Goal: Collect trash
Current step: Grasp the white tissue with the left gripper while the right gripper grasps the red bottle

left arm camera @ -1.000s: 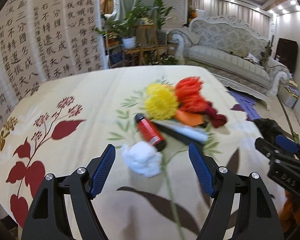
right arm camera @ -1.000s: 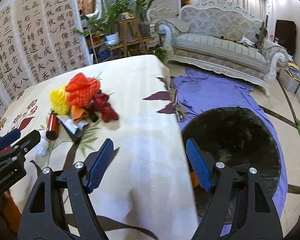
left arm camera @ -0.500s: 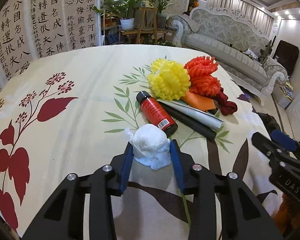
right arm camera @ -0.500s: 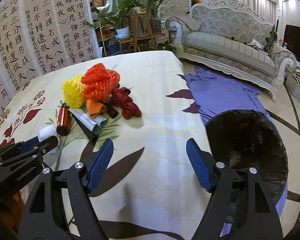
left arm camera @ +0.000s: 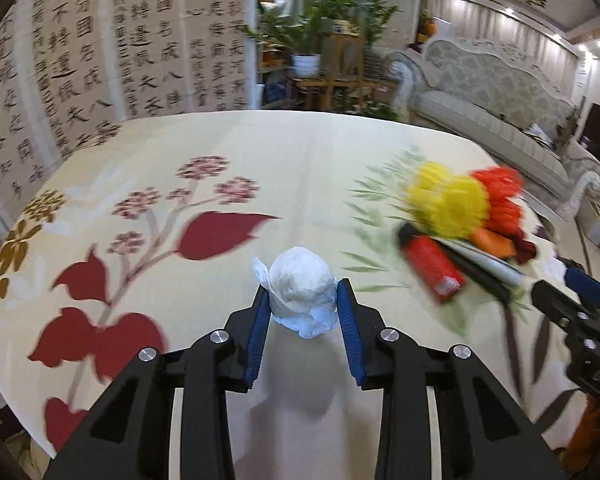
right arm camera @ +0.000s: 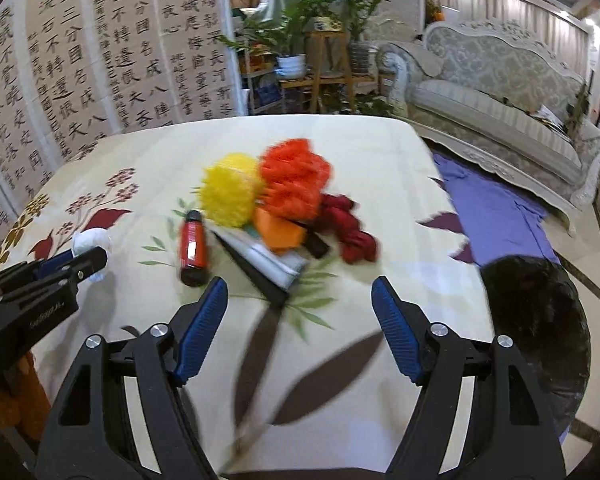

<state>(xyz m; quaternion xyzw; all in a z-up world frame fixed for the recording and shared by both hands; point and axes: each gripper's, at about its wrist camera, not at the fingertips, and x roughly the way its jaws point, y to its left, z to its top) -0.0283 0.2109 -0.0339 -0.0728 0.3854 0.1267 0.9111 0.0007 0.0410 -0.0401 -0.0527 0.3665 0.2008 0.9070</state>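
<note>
My left gripper [left arm camera: 302, 300] is shut on a crumpled white paper ball [left arm camera: 303, 286] and holds it over the floral tablecloth; the ball also shows in the right wrist view [right arm camera: 93, 240]. A trash pile lies on the table: a red bottle [right arm camera: 194, 249], a yellow net ball [right arm camera: 230, 189], an orange-red net ball [right arm camera: 294, 178], an orange scrap [right arm camera: 278, 232], a dark red cloth [right arm camera: 350, 230], a white tube and a black strip. My right gripper [right arm camera: 300, 304] is open and empty, just short of the pile.
A black trash bag [right arm camera: 536, 320] stands open on the floor right of the table, by a purple cloth [right arm camera: 492, 216]. A sofa [right arm camera: 500, 104], plants and a calligraphy screen stand behind. The table edge [right arm camera: 460, 216] runs along the right.
My left gripper closed on the white paper ball, lifted it and swung left. My right gripper moved left from the bag towards the pile and stayed open.
</note>
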